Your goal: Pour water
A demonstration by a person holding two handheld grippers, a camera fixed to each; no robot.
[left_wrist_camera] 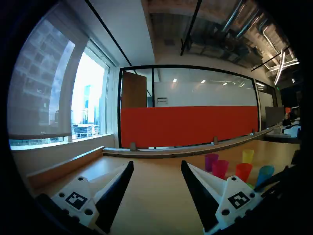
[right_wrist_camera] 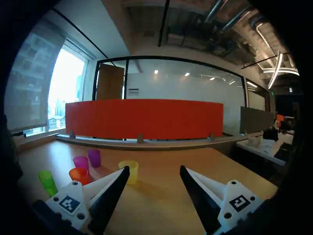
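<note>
Several small coloured plastic cups stand on the wooden table. In the left gripper view they sit to the right of my left gripper (left_wrist_camera: 156,164): a purple cup (left_wrist_camera: 211,161), a magenta cup (left_wrist_camera: 220,169), a yellow cup (left_wrist_camera: 247,156), an orange cup (left_wrist_camera: 243,171) and a blue cup (left_wrist_camera: 265,174). In the right gripper view they lie left of my right gripper (right_wrist_camera: 154,168): a purple cup (right_wrist_camera: 94,158), a magenta cup (right_wrist_camera: 81,162), an orange cup (right_wrist_camera: 79,175), a green cup (right_wrist_camera: 47,182) and a yellow cup (right_wrist_camera: 129,170). Both grippers are open and hold nothing.
The wooden table (left_wrist_camera: 160,196) ends at a raised ledge with an orange partition (left_wrist_camera: 187,125) behind it. A window (left_wrist_camera: 84,105) runs along the left. Another desk (right_wrist_camera: 262,150) stands off to the right.
</note>
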